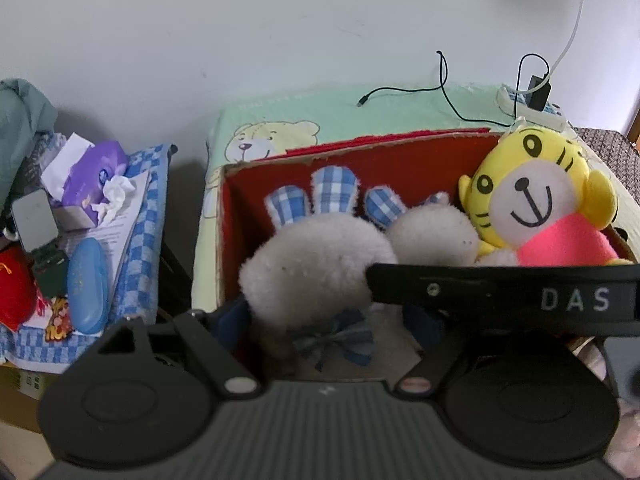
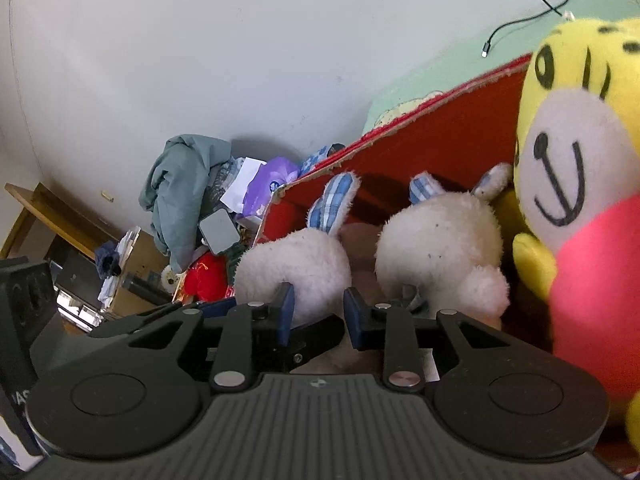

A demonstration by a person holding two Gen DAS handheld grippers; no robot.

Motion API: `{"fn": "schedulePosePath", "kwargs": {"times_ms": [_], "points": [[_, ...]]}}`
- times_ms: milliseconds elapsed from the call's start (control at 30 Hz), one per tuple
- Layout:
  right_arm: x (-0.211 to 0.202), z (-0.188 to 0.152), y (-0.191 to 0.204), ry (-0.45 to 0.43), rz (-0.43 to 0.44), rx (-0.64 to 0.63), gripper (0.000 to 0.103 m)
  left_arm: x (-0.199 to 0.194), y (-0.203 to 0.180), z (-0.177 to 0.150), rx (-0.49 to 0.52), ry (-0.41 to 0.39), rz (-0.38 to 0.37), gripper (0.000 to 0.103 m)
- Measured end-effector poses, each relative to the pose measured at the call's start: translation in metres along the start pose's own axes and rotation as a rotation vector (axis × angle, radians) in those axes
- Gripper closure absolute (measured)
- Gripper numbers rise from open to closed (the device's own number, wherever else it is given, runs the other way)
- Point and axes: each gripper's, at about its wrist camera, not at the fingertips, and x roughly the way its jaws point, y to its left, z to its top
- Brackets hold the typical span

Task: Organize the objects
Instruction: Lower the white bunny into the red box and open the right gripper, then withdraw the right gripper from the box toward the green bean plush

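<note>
the left gripper (image 1: pixel 332 320) sat low at the near side of the red-lined box (image 1: pixel 400 156), its blue fingers (image 1: pixel 234 320) spread wide on either side of the left rabbit (image 1: pixel 312 264), not pressing it; the jaws stood open. a black bar marked "das" (image 1: pixel 508 296) crossed in front of its right finger. the right gripper (image 2: pixel 318 308) hovered at the same near edge, its blue pads (image 2: pixel 285 312) parted with a clear gap between them, the left pad touching the fur of the left rabbit (image 2: pixel 300 268); it held nothing.

both rabbits lay inside the box, side by side and touching, heads up. they were white and fluffy with blue-and-white checked ears (image 1: pixel 334 192), and the left one wore a checked bow (image 1: pixel 332 340). the second rabbit (image 1: pixel 432 232) lay just right of the first. a yellow tiger (image 1: pixel 532 196) in a pink shirt leaned in the box's right end against the second rabbit, face toward the cameras.

the box stood on a green bear-print cloth (image 1: pixel 320 120). a purple tissue pack (image 1: pixel 100 176) and a blue case (image 1: pixel 88 280) lay on a checked towel to the left, apart from the box.
</note>
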Motion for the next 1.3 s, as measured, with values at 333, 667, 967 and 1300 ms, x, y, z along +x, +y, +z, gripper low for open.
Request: {"fn": "schedulePosePath", "kwargs": {"times_ms": [333,667,967,1300], "points": [[-0.014,-0.007,-0.007,-0.028,-0.008,0.033,0.066,0.001,-0.003,-0.001,0.019,0.011,0.006,0.015],[-0.056,-0.019,-0.003,-0.110,-0.013,-0.043,0.066,-0.023,-0.020,-0.007,0.062,-0.030,0.050,0.015],[-0.123,-0.023,-0.019,-0.178,0.072,-0.068,0.066,-0.062,-0.053,-0.009,0.100,-0.081,0.041,0.015],[-0.222,-0.019,-0.090,-0.242,-0.032,-0.010,0.065,-0.086,-0.152,0.006,0.141,-0.154,-0.259,0.015]]}}
